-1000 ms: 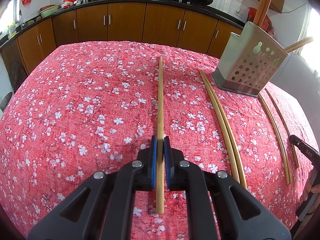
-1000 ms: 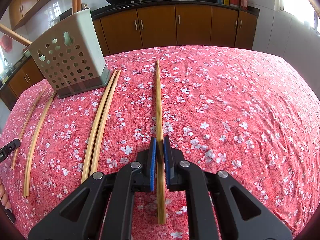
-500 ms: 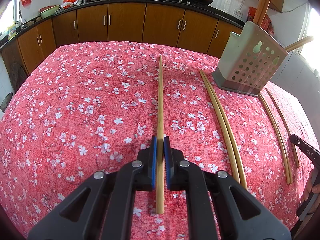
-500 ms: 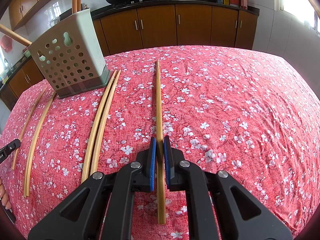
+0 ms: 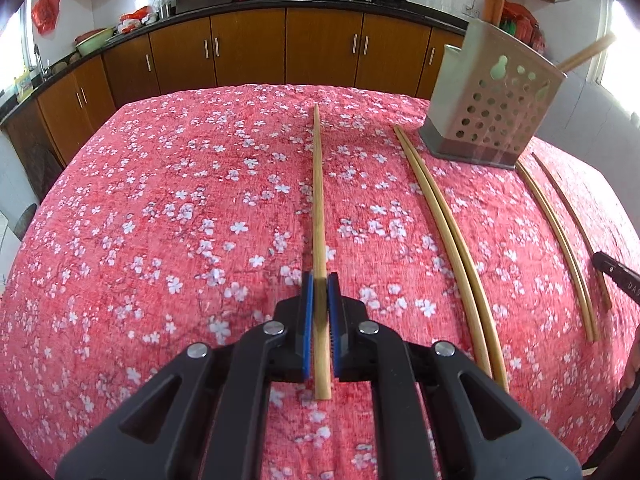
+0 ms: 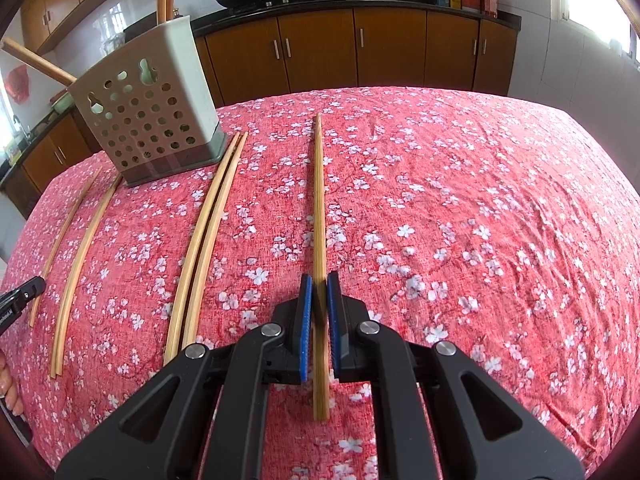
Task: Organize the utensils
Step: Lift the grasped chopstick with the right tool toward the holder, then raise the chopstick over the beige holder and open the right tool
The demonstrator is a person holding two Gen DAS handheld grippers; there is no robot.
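Note:
My left gripper (image 5: 320, 280) is shut on a bamboo chopstick (image 5: 318, 200) that points away over the red flowered tablecloth. My right gripper (image 6: 319, 280) is shut on another bamboo chopstick (image 6: 319, 200) the same way. Each held stick's near end reaches back between the jaws. A grey perforated utensil holder (image 5: 490, 108) stands at the back right in the left wrist view and at the back left in the right wrist view (image 6: 148, 116), with wooden handles sticking out of it. A pair of chopsticks (image 5: 448, 232) lies beside it, also in the right wrist view (image 6: 204, 240).
Two more chopsticks (image 5: 560, 232) lie past the holder, also in the right wrist view (image 6: 84, 248). The other gripper's tip shows at the frame edge (image 5: 616, 276) (image 6: 20, 296). Brown kitchen cabinets (image 5: 280, 48) with woks on the counter stand behind the table.
Both held chopsticks' far ends have lifted slightly off the cloth. The grippers stay closed on them; nothing else has moved.

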